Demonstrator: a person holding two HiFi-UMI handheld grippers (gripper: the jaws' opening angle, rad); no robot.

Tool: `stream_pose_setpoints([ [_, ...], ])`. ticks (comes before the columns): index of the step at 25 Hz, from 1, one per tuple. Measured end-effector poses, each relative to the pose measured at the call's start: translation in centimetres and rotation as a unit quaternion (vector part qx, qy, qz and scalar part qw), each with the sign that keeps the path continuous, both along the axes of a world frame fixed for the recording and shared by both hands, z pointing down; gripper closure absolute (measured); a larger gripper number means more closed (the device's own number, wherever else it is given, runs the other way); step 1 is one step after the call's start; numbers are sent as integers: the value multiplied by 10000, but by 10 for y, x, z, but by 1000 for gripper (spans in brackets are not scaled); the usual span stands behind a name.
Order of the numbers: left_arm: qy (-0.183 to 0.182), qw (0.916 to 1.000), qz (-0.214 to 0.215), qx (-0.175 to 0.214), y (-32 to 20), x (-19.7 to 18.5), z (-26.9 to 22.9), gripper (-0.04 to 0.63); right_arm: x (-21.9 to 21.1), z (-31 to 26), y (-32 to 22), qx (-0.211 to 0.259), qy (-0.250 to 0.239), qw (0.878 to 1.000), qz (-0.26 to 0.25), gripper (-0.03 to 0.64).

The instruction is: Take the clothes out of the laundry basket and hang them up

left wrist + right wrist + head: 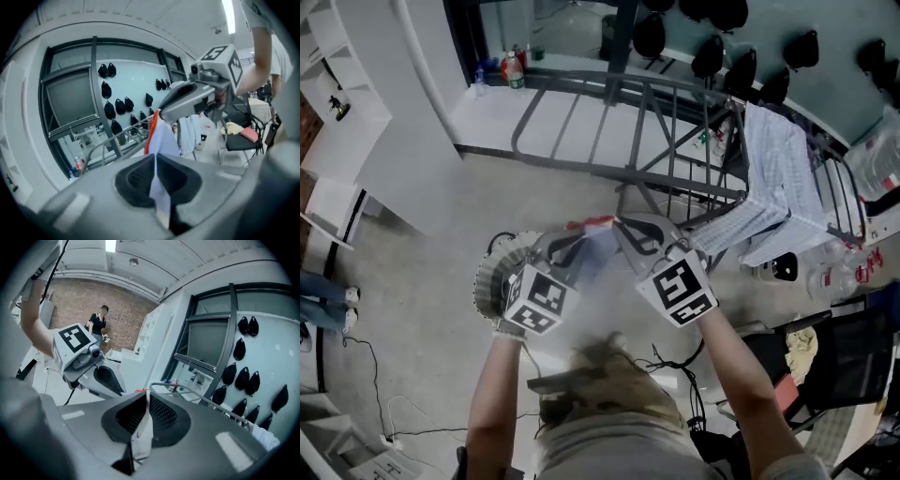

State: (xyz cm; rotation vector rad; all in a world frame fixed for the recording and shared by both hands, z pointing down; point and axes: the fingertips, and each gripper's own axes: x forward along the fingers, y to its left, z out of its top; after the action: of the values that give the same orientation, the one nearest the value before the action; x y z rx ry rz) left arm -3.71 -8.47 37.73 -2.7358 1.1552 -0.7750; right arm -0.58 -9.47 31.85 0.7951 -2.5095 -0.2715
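I hold a pale blue garment (598, 246) with an orange-red edge stretched between both grippers in front of me. My left gripper (570, 247) is shut on one end; in the left gripper view the cloth (164, 138) is pinched between the pads of that gripper (155, 176). My right gripper (628, 236) is shut on the other end, with white fabric (142, 437) clamped in that gripper (146, 420). Below my left hand stands the round laundry basket (487, 281), mostly hidden. The grey drying rack (656, 122) stands just beyond the garment.
A striped white cloth (778, 178) hangs over the rack's right end. Bottles (514, 70) stand on the sill behind it. A black chair (825, 366) with clothes is at the right. Cables (394, 412) lie on the floor at left. A person (99, 324) stands far off by the brick wall.
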Motion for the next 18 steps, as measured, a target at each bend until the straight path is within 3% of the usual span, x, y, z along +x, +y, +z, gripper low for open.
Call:
stream_pose_setpoints([
  [5,-184,9991,56,367,-18,19,-28,597,33,-3,-1,-25,-152,9996,250,594],
  [18,-335,9919,377,1164,-35,56,-96,597,45,5,12,-234,-820,9959,297,591],
])
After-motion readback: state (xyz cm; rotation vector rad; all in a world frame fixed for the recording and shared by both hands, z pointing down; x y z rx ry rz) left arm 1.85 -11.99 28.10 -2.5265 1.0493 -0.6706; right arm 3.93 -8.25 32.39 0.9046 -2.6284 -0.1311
